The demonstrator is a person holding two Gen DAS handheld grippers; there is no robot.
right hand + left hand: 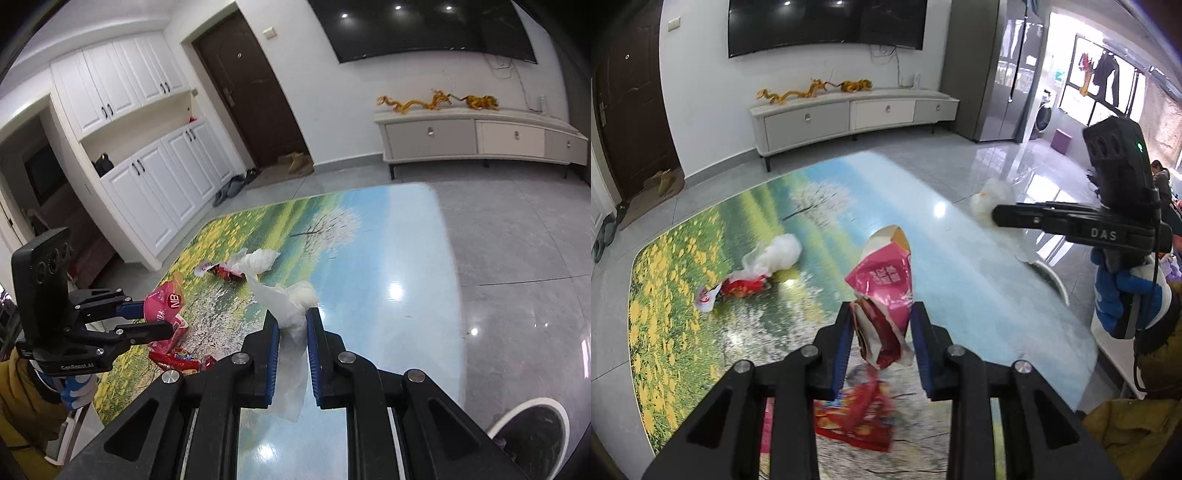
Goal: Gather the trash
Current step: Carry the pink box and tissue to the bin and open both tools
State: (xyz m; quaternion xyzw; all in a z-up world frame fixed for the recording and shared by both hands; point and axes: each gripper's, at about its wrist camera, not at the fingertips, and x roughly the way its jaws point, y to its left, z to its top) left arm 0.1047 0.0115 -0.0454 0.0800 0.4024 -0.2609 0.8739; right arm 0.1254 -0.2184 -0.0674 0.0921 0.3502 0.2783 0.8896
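Observation:
My left gripper (pixel 881 314) is shut on a crumpled pink snack bag (pixel 884 280) and holds it above the landscape-print table (pixel 701 332); it shows in the right wrist view (pixel 166 314) too. My right gripper (pixel 291 325) is shut on a white crumpled tissue (pixel 291 310), also held above the table; it appears at the right in the left wrist view (pixel 993 197). On the table lie a white tissue wad (pixel 779 251) beside a red wrapper (pixel 738 286), and a red snack packet (pixel 857 417) under my left gripper.
A round dark bin (pixel 532 435) with a white rim stands on the floor at the table's right. A TV console (pixel 857 114) stands against the far wall. The table's edges drop to grey tile floor.

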